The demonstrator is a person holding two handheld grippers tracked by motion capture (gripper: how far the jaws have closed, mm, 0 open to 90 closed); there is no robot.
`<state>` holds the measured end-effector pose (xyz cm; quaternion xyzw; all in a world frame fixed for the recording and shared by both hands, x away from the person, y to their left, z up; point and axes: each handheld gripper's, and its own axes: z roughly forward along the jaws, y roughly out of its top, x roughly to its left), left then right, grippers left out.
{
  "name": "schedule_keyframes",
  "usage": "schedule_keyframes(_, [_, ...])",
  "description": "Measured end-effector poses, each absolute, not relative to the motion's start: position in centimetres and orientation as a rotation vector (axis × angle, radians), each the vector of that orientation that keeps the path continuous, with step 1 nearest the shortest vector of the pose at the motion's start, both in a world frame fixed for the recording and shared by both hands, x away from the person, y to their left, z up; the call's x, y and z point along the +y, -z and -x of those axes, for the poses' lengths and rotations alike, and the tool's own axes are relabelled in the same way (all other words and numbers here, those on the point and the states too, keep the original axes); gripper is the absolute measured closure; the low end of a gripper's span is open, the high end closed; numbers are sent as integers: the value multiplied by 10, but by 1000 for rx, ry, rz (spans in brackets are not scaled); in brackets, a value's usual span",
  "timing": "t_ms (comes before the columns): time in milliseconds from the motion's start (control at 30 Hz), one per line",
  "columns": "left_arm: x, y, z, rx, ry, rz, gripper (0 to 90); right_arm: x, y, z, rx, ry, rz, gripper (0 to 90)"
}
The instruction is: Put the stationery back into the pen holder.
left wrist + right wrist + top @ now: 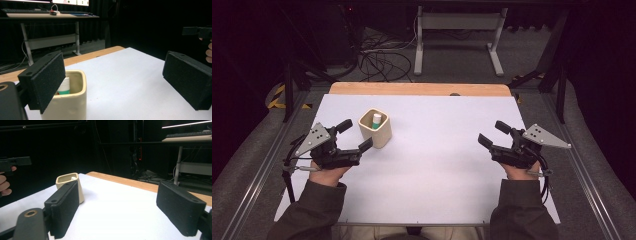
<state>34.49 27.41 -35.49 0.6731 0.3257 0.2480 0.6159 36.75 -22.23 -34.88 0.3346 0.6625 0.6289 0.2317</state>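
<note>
A cream square cup (pixel 375 128) stands on the white table sheet (pixel 437 150) at the left. Inside it a small white bottle with a green band (pixel 376 120) stands upright. My left gripper (pixel 353 135) hovers just left of and in front of the cup, open, with nothing between its jaws. In the left gripper view the cup (pixel 72 100) sits beside the left jaw pad (pixel 46 82), and the bottle (pixel 63 86) peeks over the rim. My right gripper (pixel 493 134) is open at the right side, far from the cup (pixel 70 185).
A wooden table edge (pixel 419 89) runs along the far side of the sheet. Beyond it are a white desk frame (pixel 457 35) and loose cables (pixel 382 60) on the floor. Metal rails (pixel 262 165) flank the table.
</note>
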Motion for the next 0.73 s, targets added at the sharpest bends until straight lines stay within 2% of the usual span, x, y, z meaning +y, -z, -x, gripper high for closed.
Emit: schedule_keyframes(733, [282,357,-341,746,-551,-1550,51,-222,351,-369,1830,-1719,-929,192])
